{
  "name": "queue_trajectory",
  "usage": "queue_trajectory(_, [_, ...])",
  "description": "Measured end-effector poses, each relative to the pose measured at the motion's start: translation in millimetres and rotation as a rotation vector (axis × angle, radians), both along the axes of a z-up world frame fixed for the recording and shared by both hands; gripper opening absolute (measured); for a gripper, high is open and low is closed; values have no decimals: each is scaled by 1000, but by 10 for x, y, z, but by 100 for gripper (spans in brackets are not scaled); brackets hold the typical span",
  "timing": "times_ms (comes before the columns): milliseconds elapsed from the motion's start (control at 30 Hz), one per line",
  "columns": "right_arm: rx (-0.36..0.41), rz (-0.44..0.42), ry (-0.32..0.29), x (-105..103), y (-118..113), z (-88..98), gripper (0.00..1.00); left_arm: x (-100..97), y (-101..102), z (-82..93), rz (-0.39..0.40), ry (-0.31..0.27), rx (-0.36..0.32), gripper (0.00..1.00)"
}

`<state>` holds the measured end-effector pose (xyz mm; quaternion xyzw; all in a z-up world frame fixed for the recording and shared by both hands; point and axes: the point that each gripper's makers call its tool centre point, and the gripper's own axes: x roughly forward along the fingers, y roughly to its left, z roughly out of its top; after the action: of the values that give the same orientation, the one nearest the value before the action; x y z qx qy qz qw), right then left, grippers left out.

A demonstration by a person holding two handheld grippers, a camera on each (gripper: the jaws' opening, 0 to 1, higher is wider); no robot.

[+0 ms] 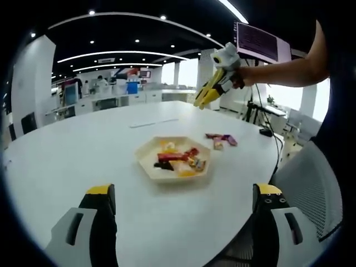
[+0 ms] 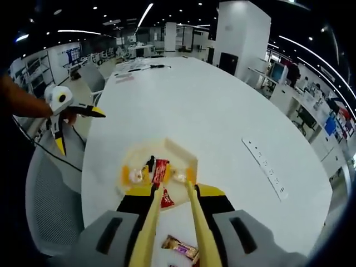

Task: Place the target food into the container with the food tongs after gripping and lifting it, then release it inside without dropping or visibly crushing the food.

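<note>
A pale hexagonal tray (image 1: 149, 161) on the white table holds several wrapped snacks, among them a red bar (image 1: 173, 156). My left gripper (image 1: 184, 192) stands wide open and low, on the near side of the tray, with nothing in it. My right gripper (image 1: 223, 78), held by a hand, hovers high beyond the tray. It is shut on yellow food tongs (image 1: 207, 95). From above, my right gripper (image 2: 173, 200) holds the tongs (image 2: 149, 219) with their arms apart over the tray (image 2: 181, 153). Nothing sits between the tong tips. Loose snacks (image 1: 221, 139) lie beside the tray.
A wrapped snack (image 2: 181, 247) and a red one (image 2: 167, 199) lie on the table under the tongs. A white power strip (image 2: 267, 167) lies further along the table. A mesh chair (image 1: 311, 183) stands at the table edge. My left gripper (image 2: 69, 114) hangs over that chair.
</note>
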<state>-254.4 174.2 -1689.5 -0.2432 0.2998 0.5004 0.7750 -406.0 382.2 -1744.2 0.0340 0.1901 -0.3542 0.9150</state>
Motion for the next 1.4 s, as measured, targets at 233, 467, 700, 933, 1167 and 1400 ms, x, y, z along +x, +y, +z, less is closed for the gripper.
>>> queue_trajectory(233, [-17, -29, -26, 8, -286, -41, 26, 11, 11, 0, 5, 0, -6, 99])
queue_trajectory(467, [-24, -66, -31, -13, -552, -64, 26, -1, -11, -9, -5, 4, -4, 100])
queue_trajectory(700, [-31, -104, -30, -64, -809, -102, 27, -19, -31, -22, -14, 10, 2, 99])
queue_trajectory(933, [-44, -150, -26, -100, -1106, -159, 27, -19, -25, -39, -16, 12, 8, 99])
queue_trajectory(1167, [-50, -183, -24, -115, -1287, -200, 27, -28, -40, -52, -22, 19, 13, 99])
queue_trajectory(1400, [-45, -198, -15, -116, -1315, -221, 27, -32, -38, -65, -25, 23, 15, 99])
